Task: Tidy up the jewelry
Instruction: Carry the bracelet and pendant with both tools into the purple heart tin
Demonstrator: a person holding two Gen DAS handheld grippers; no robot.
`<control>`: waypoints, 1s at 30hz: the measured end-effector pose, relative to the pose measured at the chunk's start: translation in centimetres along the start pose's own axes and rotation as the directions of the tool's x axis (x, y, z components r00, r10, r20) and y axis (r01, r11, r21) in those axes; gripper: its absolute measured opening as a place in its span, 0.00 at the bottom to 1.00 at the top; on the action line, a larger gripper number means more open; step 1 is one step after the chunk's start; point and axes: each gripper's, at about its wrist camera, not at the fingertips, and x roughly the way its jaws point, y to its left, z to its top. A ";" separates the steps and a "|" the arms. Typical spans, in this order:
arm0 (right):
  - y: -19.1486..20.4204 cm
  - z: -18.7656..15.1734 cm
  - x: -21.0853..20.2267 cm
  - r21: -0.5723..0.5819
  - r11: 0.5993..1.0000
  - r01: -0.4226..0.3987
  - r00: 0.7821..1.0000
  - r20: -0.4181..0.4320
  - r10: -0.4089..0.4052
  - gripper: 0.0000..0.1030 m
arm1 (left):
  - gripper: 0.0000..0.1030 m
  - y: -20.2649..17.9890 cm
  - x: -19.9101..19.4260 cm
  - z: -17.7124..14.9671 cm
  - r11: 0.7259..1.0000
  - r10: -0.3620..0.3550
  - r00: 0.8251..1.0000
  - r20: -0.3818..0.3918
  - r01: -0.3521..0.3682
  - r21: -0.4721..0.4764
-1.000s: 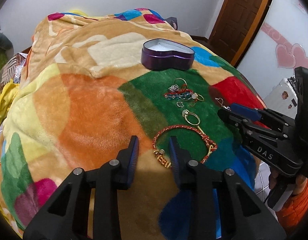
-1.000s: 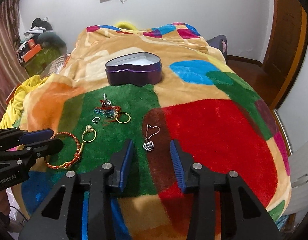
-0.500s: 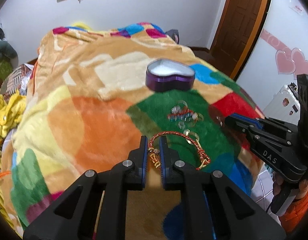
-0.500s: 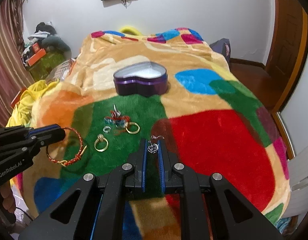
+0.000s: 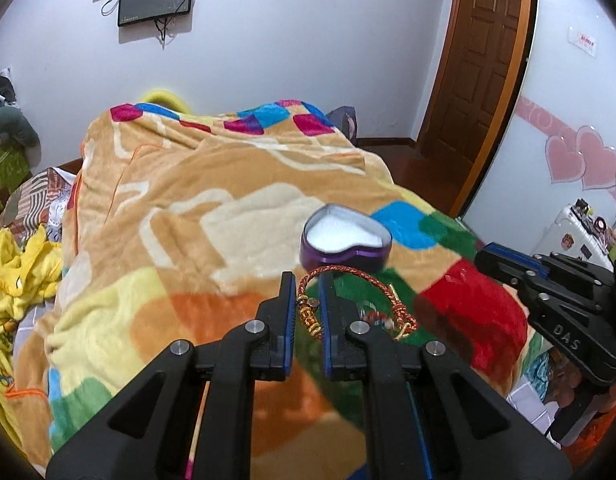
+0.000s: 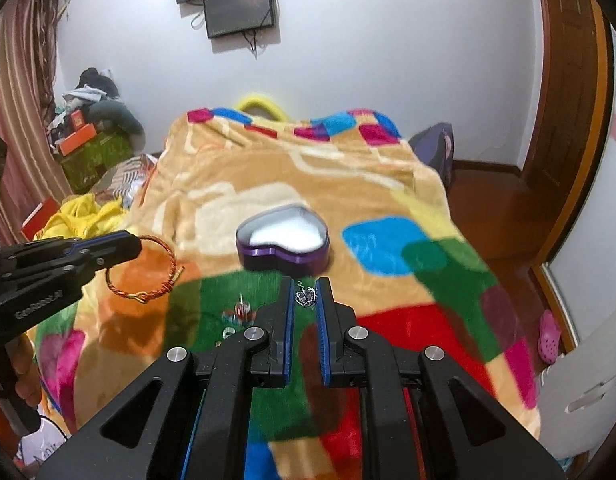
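Observation:
My left gripper [image 5: 308, 292] is shut on a red and gold braided bracelet [image 5: 356, 276] and holds it lifted above the blanket; the bracelet also hangs from it in the right wrist view [image 6: 148, 272]. My right gripper [image 6: 305, 296] is shut on a small silver crown pendant [image 6: 306, 295], also lifted. A purple heart-shaped tin [image 5: 345, 242] with a white lining stands open just beyond both grippers, and shows in the right wrist view [image 6: 284, 244]. Several small rings and a red-blue charm [image 6: 240, 312] lie on the green patch.
A colourful plush blanket [image 5: 188, 220] covers the bed. Yellow cloth [image 5: 16, 256] lies at the left edge. A wooden door [image 5: 480, 80] and a white suitcase [image 5: 576, 232] are at the right. Boxes and clothes [image 6: 92, 128] are piled at the far left.
Both grippers closed on their pieces, the left on the bracelet and the right on the pendant, then rose off the blanket and moved toward the heart tin.

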 end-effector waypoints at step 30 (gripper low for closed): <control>-0.8 5.0 4.6 -0.002 0.999 -0.036 0.997 0.072 0.036 0.09 | 0.10 1.5 10.0 6.6 0.999 -0.034 0.998 -0.056 0.033 -0.009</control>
